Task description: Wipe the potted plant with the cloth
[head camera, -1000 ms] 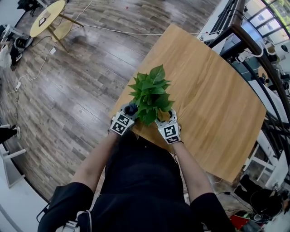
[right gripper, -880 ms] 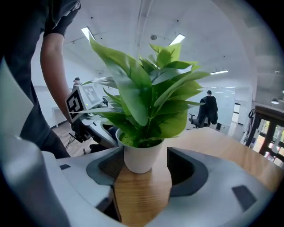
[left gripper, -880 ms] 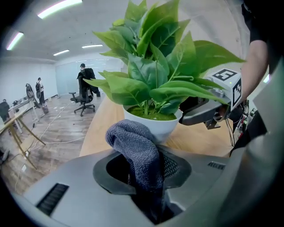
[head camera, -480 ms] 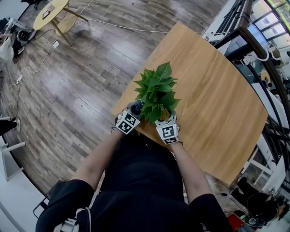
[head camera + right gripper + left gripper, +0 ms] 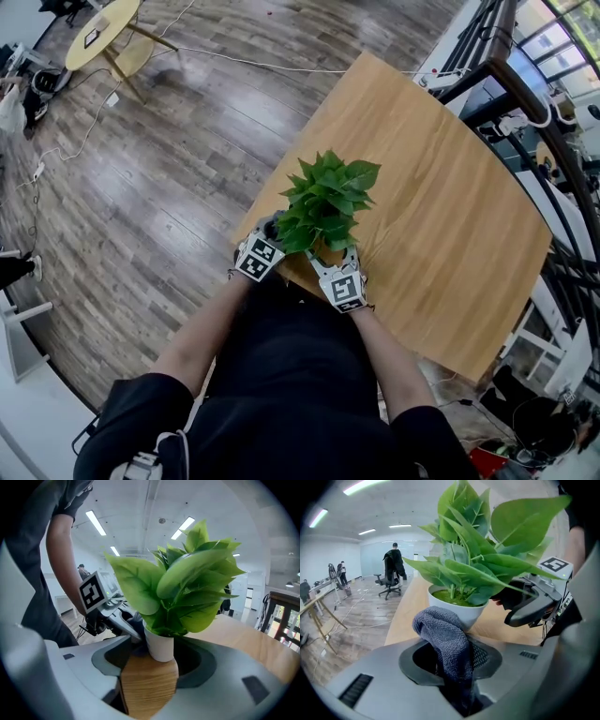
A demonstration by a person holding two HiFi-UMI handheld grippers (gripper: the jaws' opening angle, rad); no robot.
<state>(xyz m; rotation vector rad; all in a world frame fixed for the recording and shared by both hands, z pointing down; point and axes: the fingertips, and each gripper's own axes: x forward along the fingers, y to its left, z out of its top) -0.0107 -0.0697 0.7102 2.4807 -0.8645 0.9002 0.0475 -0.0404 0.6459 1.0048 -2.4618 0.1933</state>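
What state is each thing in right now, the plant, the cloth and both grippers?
Potted plant: upright on the table, near its corner.
Cloth: bunched up, clamped, beside the pot.
Left gripper: shut on the cloth.
Right gripper: fingers apart, the pot standing at their tips.

We swung the potted plant (image 5: pixel 326 199) rightward, away from the left gripper (image 5: pixel 270 230); the right gripper (image 5: pixel 330 259) seemingly drew back slightly.
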